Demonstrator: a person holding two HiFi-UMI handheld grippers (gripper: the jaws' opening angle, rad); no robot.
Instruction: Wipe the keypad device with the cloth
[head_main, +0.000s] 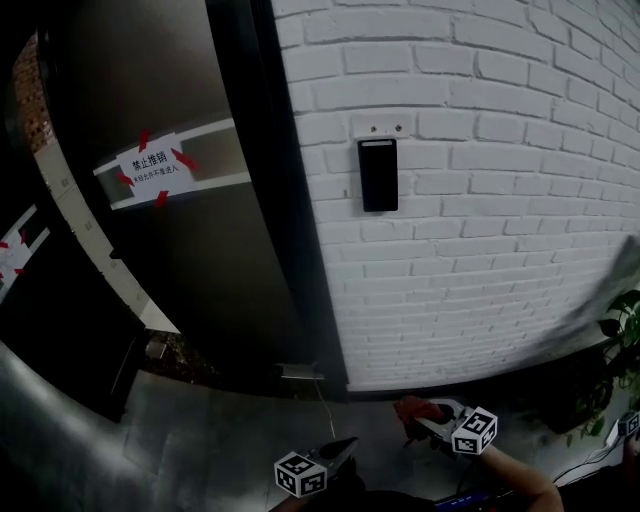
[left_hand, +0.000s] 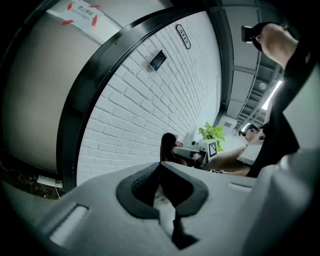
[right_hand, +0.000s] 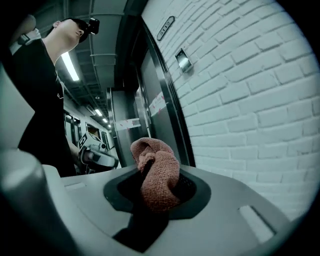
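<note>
The keypad device (head_main: 378, 175) is a black upright panel fixed on the white brick wall (head_main: 480, 200), well above and beyond both grippers. It also shows small in the left gripper view (left_hand: 158, 60) and the right gripper view (right_hand: 183, 60). My right gripper (head_main: 410, 418) is low at the bottom right, shut on a bunched reddish cloth (head_main: 412, 406) that sticks up out of its jaws (right_hand: 156, 175). My left gripper (head_main: 347, 444) is low at the bottom centre, its jaws together with nothing in them (left_hand: 160, 169).
A dark door (head_main: 180, 250) with a white sign taped in red (head_main: 152, 170) stands left of the wall. A metal plate (head_main: 300, 372) lies at the door's foot. A green plant (head_main: 625, 340) grows at the far right.
</note>
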